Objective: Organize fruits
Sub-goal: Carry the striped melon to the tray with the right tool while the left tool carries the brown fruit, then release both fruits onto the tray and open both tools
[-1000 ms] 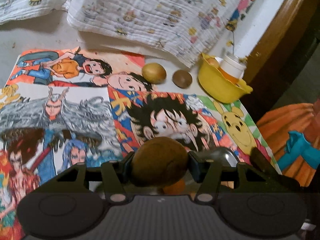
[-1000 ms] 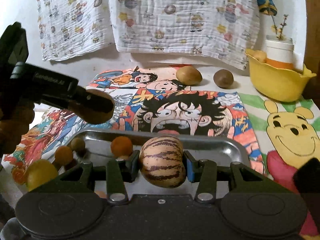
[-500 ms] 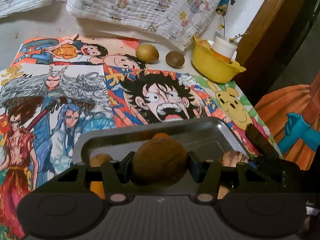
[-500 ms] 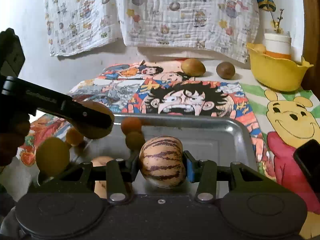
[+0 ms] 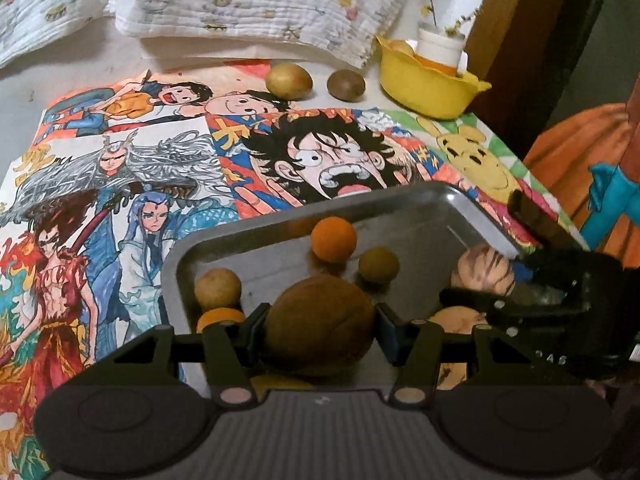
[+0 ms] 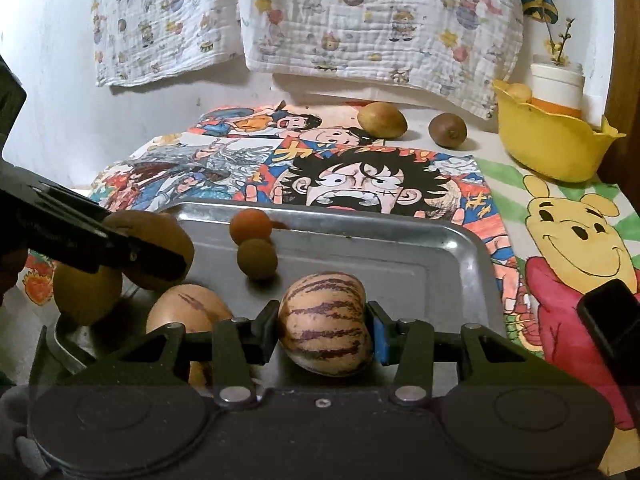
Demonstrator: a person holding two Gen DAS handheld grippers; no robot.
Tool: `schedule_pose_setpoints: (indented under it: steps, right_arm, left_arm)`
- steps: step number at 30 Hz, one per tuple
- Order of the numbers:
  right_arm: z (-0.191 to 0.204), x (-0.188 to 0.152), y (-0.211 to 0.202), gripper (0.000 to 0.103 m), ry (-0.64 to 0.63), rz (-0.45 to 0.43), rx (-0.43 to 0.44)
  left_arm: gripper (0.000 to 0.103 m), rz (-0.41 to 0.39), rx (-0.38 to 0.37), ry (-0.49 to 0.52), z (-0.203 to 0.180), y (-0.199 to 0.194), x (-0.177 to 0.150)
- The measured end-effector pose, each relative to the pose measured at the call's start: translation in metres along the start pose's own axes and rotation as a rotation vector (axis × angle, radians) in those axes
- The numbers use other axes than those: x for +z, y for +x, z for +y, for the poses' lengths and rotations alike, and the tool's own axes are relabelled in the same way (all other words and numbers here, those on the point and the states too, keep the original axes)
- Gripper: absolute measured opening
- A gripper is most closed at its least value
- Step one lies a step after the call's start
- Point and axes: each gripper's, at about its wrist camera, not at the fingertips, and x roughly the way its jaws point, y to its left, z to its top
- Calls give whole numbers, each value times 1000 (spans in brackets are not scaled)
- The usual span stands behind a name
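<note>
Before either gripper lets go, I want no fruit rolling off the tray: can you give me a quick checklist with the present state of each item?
1. Left gripper shut on the brown fruit: ok.
2. Right gripper shut on the striped fruit: ok.
3. Both held fruits over the metal tray, inside its rim: ok.
4. Bare tray floor ahead of the striped fruit: ok.
5. Room under the brown fruit: cannot tell, since fruit lies close below and beside it.
6. Height of either held fruit above the tray floor: cannot tell.
</note>
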Motion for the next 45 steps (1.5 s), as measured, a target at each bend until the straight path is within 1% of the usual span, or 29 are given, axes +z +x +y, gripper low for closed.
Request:
schedule_pose_setpoints:
  steps: [2,10,12,15,18,20,21,23,24,26,28,30,32,35,38,42,45]
  right_arm:
    - [-2,-1,-2,47,-3,-4,-2]
    - [-5,-2,-7,48,0,-26,4]
    - [-6,-2,-8,49,5,-33,9]
    - [-7,-3,-8,53,11,-36,13]
    - [-7,-4,-11,57,16,-45,17]
    - [-8,-4,-13,62,24,-52,19]
    - [-8,-4,-15,64,29,-57,20]
    - [-9,-5,-18,72,38,-69,22]
    - [-9,-5,-20,73,43,-76,23]
    - [-10,-5,-24,80,51,-90,25]
    - [-11,-4,-29,87,60,-107,35]
    - [-11,-3,-33,91,67,-122,47]
    - [-11,-3,-37,97,71,-136,62]
    - [-8,-4,-41,102,62,-142,95]
    - [1,-7,-44,102,28,-135,120]
    - [12,-11,-47,102,-18,-120,132]
    - [18,-13,-49,102,-39,-102,125]
  left_arm:
    - [59,13,5,10,-2,3,0]
    - [59,18,27,18,-6,4,2]
    - [59,20,34,21,-8,4,2]
    - [65,-2,53,35,-10,0,3]
    - [68,-12,46,27,-9,-3,3]
    - [71,-17,43,27,-9,-5,2]
    - [74,-24,43,29,-9,-6,1]
    - [79,-40,43,35,-11,-10,0]
    - [82,-49,45,39,-12,-12,-1]
    - [85,-65,59,45,-14,-16,-1]
    - [93,-89,81,54,-17,-21,-2]
    - [99,-125,101,63,-18,-28,-3]
    - [101,-152,116,64,-18,-34,-6]
    - [102,-178,130,65,-16,-43,-11]
    - [102,-203,138,53,-11,-51,-22]
    - [102,-204,131,54,-8,-59,-41]
    - [102,-193,134,62,-6,-65,-54]
